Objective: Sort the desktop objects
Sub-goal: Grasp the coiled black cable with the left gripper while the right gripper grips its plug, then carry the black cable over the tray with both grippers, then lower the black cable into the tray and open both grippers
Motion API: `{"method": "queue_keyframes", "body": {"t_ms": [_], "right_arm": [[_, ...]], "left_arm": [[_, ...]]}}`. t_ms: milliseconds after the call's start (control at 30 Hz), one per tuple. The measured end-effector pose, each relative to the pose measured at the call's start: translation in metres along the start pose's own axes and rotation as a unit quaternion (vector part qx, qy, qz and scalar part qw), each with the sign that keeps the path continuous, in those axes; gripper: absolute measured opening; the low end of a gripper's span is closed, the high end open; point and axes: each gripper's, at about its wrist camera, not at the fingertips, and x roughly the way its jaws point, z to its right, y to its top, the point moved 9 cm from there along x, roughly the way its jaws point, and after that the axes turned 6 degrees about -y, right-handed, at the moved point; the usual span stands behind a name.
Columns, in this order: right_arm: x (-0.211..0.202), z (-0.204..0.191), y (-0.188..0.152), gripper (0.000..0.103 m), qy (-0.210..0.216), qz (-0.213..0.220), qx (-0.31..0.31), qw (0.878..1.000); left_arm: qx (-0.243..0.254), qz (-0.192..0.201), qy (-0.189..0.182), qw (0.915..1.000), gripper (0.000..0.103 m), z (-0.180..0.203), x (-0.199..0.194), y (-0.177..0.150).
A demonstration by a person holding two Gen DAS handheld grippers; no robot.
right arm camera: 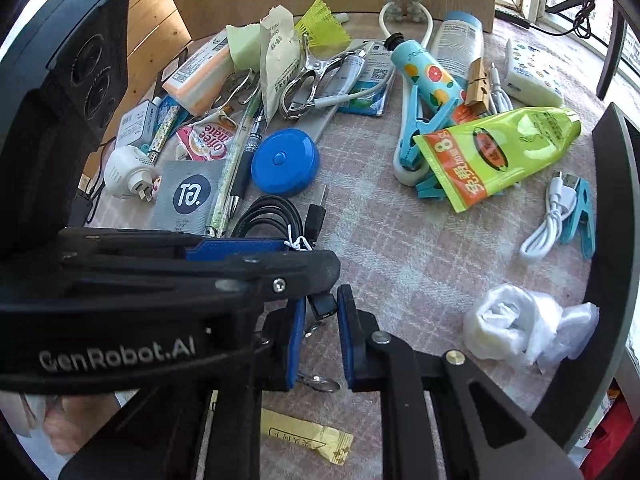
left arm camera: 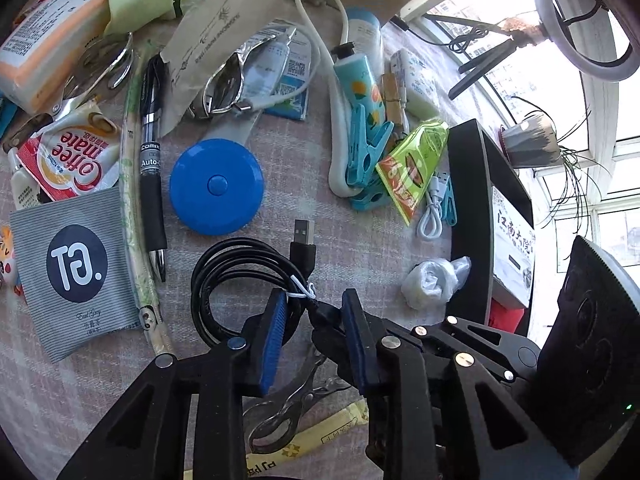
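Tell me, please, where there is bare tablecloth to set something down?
One free patch lies between the black USB cable, the green tube and the crumpled plastic bag. A smaller one lies right of the blue tape measure. The far and left side, around the pen and sachets, is crowded.

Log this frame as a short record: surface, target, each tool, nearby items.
surface: checked tablecloth, cluttered
target: coiled black USB cable, tied with a white twist tie
left tool: pads either side of the cable at the tie, not visibly clamped
right tool: open around the cable's small plug end
nearby: blue tape measure, black pen, crumpled plastic bag
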Motion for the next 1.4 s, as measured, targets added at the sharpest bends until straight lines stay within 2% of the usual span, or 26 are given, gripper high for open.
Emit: {"method": "queue_keyframes", "body": {"t_ms": [167,267,467,600,800,967,1067,1233,1400], "right_arm": [[-0.03,-0.004,0.002,0.012,-0.007,0.027,-0.004,1.0],[-0.042,0.002,-0.001,0.011,-0.032,0.039,0.002,0.999],[-0.063,0.038,-0.013,0.011,-0.033,0.044,0.051,0.997],[-0.078,0.041,-0.023,0.011,-0.052,0.063,0.065,0.995],[-0.121,0.083,-0.057,0.011,-0.068,0.076,0.109,0.989],[-0.149,0.12,-0.093,0.011,-0.091,0.081,0.158,0.98],[-0.162,0.14,-0.113,0.011,-0.109,0.084,0.185,0.973],[-0.176,0.168,-0.136,0.014,-0.13,0.086,0.232,0.96],[-0.189,0.177,-0.136,0.024,-0.132,0.102,0.247,0.955]], "left_arm": [[0.029,0.008,-0.012,0.9995,0.025,0.029,-0.007,0.002],[0.051,0.007,-0.019,0.9985,0.025,0.052,-0.005,0.003],[0.067,-0.011,-0.033,0.9972,0.021,0.083,0.009,-0.001],[0.101,-0.02,-0.042,0.9938,0.021,0.116,0.012,-0.011],[0.153,-0.057,-0.07,0.9841,0.02,0.174,0.027,-0.037],[0.21,-0.091,-0.078,0.9702,0.02,0.223,0.05,-0.069],[0.245,-0.099,-0.074,0.9616,0.021,0.247,0.058,-0.084],[0.264,-0.105,-0.07,0.9563,0.02,0.259,0.059,-0.094],[0.254,-0.095,-0.057,0.9609,0.02,0.244,0.051,-0.088]]}}
